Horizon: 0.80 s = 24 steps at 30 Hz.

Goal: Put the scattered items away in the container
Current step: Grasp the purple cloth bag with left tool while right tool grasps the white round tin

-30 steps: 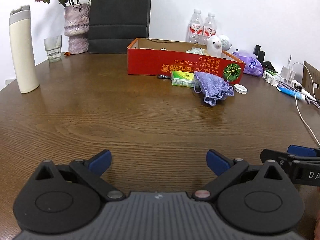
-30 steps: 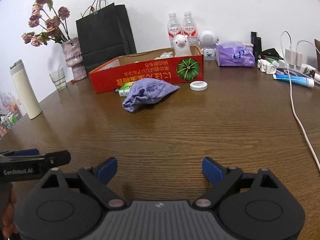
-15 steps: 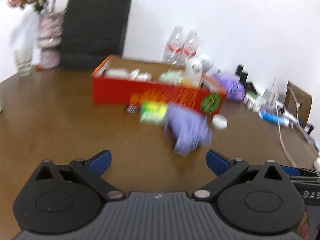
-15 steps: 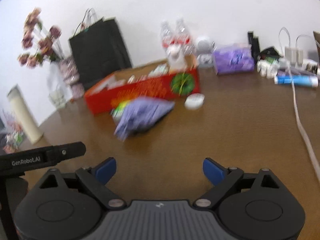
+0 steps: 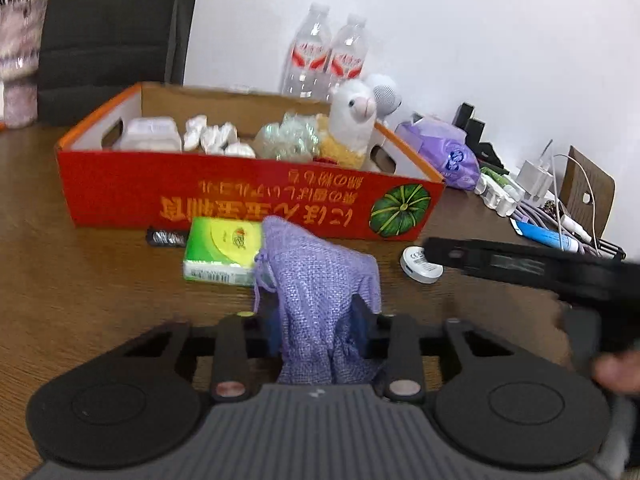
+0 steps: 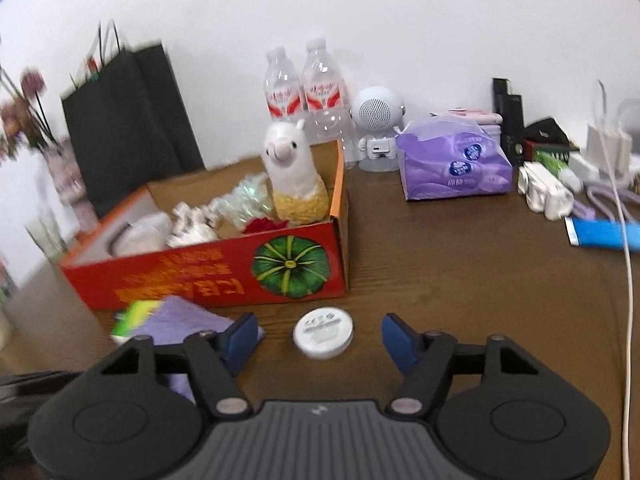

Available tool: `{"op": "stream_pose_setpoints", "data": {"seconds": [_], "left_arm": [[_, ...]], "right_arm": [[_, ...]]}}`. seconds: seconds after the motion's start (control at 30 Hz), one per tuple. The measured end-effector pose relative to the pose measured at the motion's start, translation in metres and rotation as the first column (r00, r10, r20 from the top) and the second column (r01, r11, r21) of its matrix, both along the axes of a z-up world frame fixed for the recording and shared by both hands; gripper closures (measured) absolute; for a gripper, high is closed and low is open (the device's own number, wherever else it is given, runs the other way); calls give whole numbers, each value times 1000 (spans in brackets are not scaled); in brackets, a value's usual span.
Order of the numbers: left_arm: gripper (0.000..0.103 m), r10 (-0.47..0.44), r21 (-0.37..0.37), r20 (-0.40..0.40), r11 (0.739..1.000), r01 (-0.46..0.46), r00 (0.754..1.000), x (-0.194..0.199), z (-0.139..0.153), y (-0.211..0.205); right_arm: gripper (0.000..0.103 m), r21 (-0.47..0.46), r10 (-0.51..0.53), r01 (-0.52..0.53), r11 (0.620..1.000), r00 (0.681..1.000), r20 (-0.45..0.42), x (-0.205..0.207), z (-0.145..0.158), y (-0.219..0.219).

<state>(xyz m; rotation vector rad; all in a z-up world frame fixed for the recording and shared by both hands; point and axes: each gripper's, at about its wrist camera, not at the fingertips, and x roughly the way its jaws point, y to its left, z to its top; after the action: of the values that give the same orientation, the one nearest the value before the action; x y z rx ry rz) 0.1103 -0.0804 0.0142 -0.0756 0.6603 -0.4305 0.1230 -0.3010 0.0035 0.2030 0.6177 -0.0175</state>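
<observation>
the left hand-held gripper (image 5: 316, 330) is closing its jaws on the purple mesh pouch (image 5: 320, 276), which lies on the counter (image 5: 100, 300) in front of the red cardboard box (image 5: 240, 196) and partly over a green tissue pack (image 5: 222, 250). the right hand-held gripper (image 6: 320, 334) is about half open and closing, its blue pads either side of the small white round tin (image 6: 323, 332) without touching it, just in front of the box

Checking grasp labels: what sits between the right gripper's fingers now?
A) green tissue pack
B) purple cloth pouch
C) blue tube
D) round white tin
D: in the right wrist view the round white tin lies on the table between the closing right gripper fingers, not yet touched.
</observation>
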Motion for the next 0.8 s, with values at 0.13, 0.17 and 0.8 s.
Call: {"op": "stream_pose_setpoints", "data": {"seconds": [0.13,0.17,0.8], "left_arm": [[83,-3,19,84,1000,2,996,-30,9,14],[83,11,16,74,1000,-12,997,-38,9,22],[44,219,17,2,976,-219,976,-104,3,119]], "right_arm": [[63,-46,12,-14,999,998,-59,20,-10,9],[68,-59,16,-20,998,998,-67,21,-11,12],[56,-78,115,-115,990,993,-5,-57,-6,73]]}}
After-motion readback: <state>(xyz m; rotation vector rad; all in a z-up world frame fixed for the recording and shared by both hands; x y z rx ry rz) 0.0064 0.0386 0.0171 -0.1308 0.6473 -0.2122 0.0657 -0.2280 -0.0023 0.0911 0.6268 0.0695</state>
